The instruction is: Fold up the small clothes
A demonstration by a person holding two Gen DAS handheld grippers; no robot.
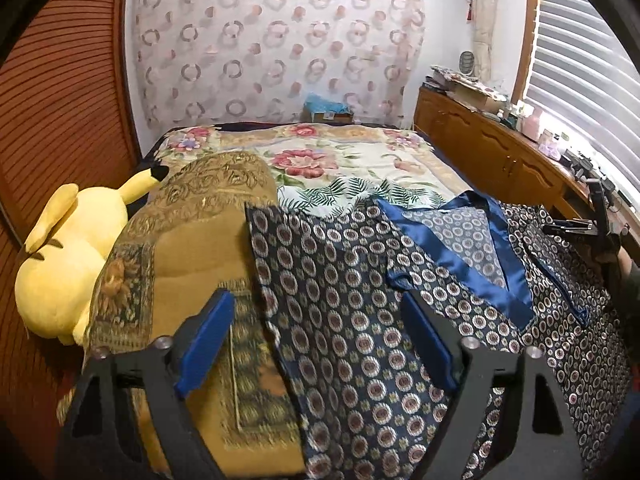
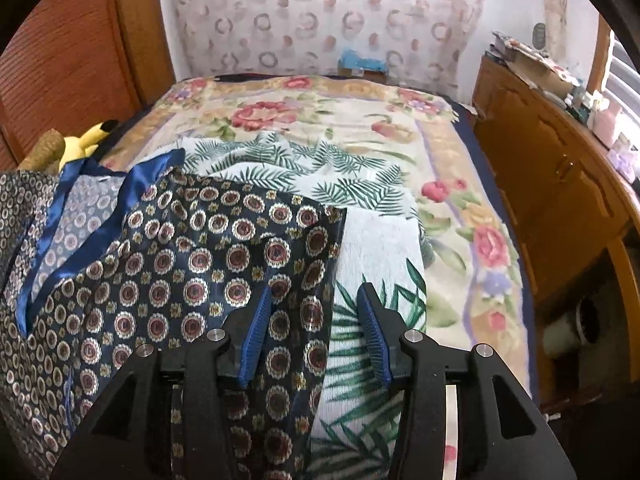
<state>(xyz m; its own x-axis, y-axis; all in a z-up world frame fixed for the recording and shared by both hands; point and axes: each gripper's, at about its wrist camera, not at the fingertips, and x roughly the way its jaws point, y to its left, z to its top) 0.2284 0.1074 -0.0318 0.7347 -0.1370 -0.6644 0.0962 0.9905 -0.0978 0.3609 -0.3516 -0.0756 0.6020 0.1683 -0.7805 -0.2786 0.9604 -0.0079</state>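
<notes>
Shirt [image 2: 192, 272] sleeve edge lies between spread right gripper [image 2: 316, 328] fingers; left gripper [image 1: 320, 344] fingers spread, hem cut off.

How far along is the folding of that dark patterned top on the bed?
Barely started. The patterned top lies spread open, blue collar showing, no fold visible. The left tongs and right tongs are open over its two side edges, gripping nothing. All the folding is left, and the fern-print cloth beneath it.
</notes>
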